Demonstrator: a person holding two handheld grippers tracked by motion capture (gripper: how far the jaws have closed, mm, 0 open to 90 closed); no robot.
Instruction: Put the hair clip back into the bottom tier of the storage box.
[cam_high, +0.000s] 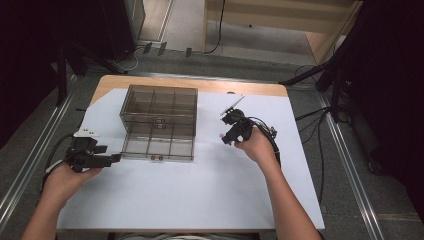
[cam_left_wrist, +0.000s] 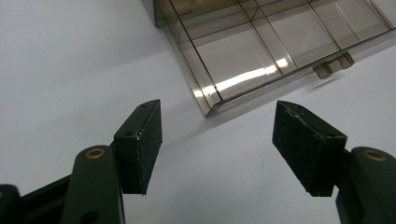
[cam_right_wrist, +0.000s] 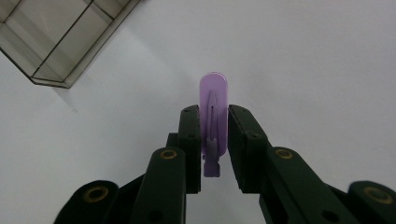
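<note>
The right gripper (cam_right_wrist: 214, 140) is clamped on a small flat purple plastic clip (cam_right_wrist: 214, 105), held above the white sheet right of the smoky clear plastic compartment box (cam_high: 159, 122). The left gripper (cam_left_wrist: 217, 144), jaws apart, waits at the box's near left corner. Best to carry the clip level over one compartment before letting go.

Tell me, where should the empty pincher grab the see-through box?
Probably at the box's near corner wall, coming in from the left gripper's side. That thin upright edge sits just ahead of its open jaws and would fit between the pads; the whole box looks far too wide.
</note>
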